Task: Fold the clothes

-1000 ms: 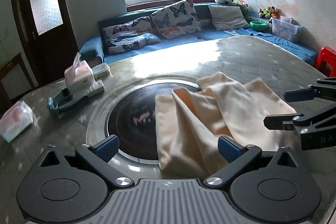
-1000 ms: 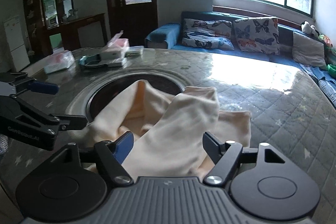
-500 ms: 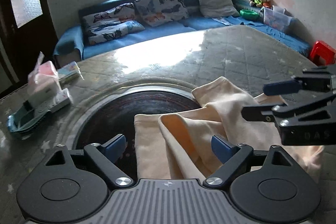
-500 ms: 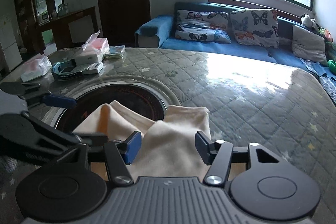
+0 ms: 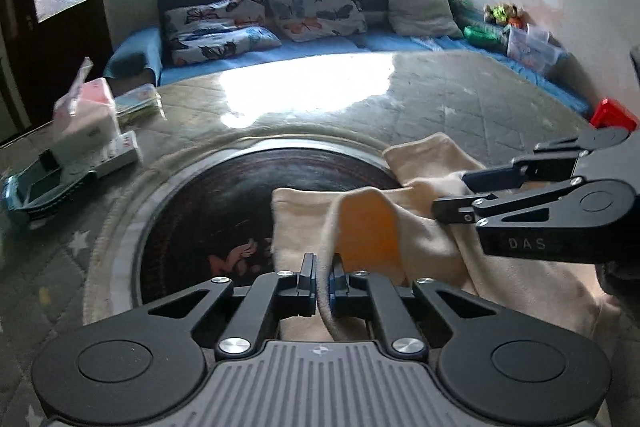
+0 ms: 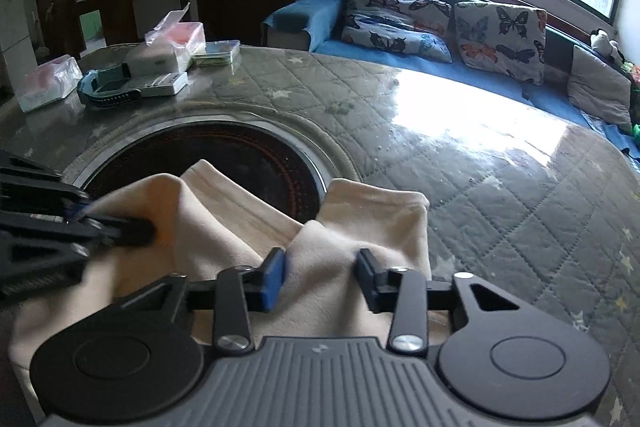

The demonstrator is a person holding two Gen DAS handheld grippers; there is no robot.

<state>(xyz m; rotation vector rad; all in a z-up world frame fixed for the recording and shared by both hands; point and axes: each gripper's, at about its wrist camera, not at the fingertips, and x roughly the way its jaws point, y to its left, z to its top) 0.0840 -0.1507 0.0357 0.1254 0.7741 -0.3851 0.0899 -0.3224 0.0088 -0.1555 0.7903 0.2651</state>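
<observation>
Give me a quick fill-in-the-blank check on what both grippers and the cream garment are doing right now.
1. The left gripper is shut on a fold of the ____ fabric garment.
2. The right gripper has just been closing, its blue pads still ____ with cloth between them.
3. The garment lies partly over the dark ____ inset in the quilted table.

Missing words: cream; apart; round

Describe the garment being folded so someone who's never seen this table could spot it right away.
On the quilted round table, look at the dark circular inset in its middle. The cream garment lies crumpled over the inset's near edge, the only cloth there, unlike the tissue packs at the far side.
</observation>
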